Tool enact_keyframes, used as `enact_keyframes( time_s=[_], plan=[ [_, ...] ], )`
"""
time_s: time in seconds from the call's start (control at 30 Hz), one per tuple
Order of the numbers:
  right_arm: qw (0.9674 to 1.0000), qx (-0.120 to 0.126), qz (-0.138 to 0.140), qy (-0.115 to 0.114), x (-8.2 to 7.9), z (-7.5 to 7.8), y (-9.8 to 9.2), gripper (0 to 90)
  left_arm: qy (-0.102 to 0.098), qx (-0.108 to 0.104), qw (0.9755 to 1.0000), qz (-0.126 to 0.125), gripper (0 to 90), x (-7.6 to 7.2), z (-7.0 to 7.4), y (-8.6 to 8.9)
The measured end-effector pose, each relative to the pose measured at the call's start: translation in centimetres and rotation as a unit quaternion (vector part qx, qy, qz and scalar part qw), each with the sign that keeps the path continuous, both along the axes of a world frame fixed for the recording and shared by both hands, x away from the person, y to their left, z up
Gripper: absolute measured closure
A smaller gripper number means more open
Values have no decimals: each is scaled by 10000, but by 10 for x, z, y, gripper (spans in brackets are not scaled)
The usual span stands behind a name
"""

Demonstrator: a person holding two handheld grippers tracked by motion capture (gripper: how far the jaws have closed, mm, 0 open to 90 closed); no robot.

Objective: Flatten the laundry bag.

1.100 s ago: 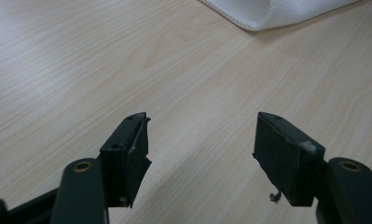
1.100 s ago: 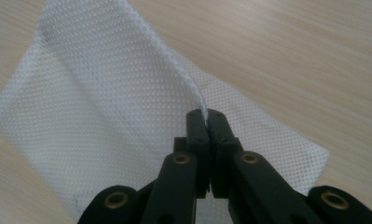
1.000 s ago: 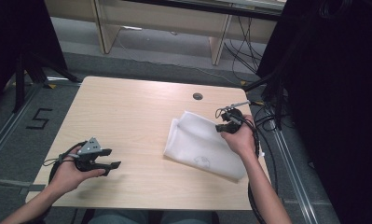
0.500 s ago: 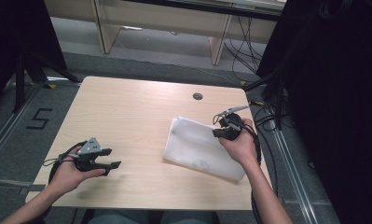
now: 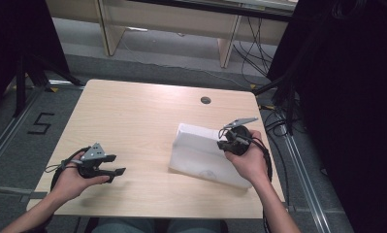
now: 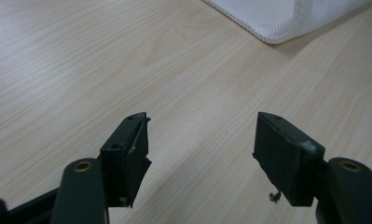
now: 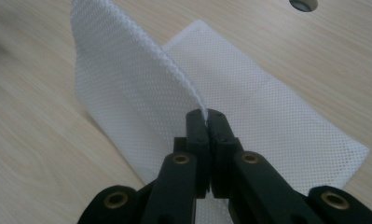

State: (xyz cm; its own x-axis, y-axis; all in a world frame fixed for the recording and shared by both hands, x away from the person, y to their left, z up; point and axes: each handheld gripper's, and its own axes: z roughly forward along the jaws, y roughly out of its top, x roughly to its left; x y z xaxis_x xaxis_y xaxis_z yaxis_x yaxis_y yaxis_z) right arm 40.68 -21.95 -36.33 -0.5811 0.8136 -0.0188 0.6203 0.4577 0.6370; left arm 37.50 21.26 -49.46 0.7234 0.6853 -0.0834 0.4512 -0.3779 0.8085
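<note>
Cloth (image 5: pixel 205 158), white and with a fine mesh weave, lies on the right half of the wooden table (image 5: pixel 133 116), near the front edge. It looks thin, very light and soft, so I think it will bend and hang wherever it is not supported. It is not fragile, but it may slip if only a few threads are pinched.

In the right gripper view, the right gripper (image 7: pixel 207 122) has its jaws closed tightly on one edge of the cloth (image 7: pixel 127 88), and this part stands up from the table like a sail while the other layer lies flat below it. In the high view the right gripper (image 5: pixel 228 138) is over the right side of the cloth, with the hand behind it.

The left gripper (image 5: pixel 114 171) rests near the front left of the table, well apart from the cloth. Its jaws stand wide and hold nothing; in the left gripper view a rounded corner of the cloth (image 6: pixel 277 18) is seen far ahead of the left gripper (image 6: pixel 201 140).

For a good hold, I would take a hemmed edge or corner, because it is a little thicker there. A second grip on another corner would probably keep the cloth flat while it is folded.
</note>
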Motion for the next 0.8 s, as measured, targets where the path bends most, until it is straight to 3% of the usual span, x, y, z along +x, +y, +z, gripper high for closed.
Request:
enact_keyframes(
  time_s=[0.03, 0.07, 0.17, 0.2, 0.27, 0.3, 0.37, 0.4, 0.53, 0.6, 0.63, 0.67, 0.7, 0.8],
  plan=[
    [10000, -8, 74, -30, -1, 0, 0, 899, 10, -12, 10000, -5, 352, 0, 0, -1],
    [9999, -19, 47, 110, -7, 1, 3, 899, -17, 75, 10000, -25, 352, 0, 0, 0],
    [9999, -58, 106, 75, -8, 0, 2, 899, -34, 127, 9999, -87, 352, 1, 1, 1],
    [9999, 31, 123, -57, -9, -3, 3, 899, -3, 154, 9998, -108, 352, 1, 1, 2],
    [9999, 13, 146, 6, -12, -3, 4, 899, -3, 92, 9999, -43, 352, 0, 0, 1],
    [9999, 23, 136, 0, -16, -3, 5, 899, -54, 171, 9998, -86, 352, 1, 1, 2],
    [9999, -11, 109, 126, -19, -1, 5, 899, -24, 147, 9998, -95, 352, 1, 1, 2],
    [9999, -24, 145, -16, -21, -4, 5, 899, -23, 181, 9998, -109, 352, 1, 1, 2],
    [9999, 41, 151, 57, -27, -6, 6, 899, -17, 53, 10000, -39, 352, 0, 0, 0],
    [9997, -7, 203, 133, -33, -7, 6, 898, -33, 167, 9998, -111, 352, 1, 1, 2],
    [9997, -5, 250, -5, -34, -10, 7, 898, -33, 167, 9998, -111, 352, 1, 1, 2],
    [9997, -5, 250, -5, -34, -10, 7, 898, -33, 172, 9998, -117, 352, 1, 1, 2],
    [9996, -24, 246, 139, -37, -8, 7, 898, 46, 109, 9999, -63, 352, 0, 1, 1],
    [9995, -51, 311, 72, -42, -12, 6, 897, -21, 111, 9999, -70, 351, 0, 0, 1]
  ],
)
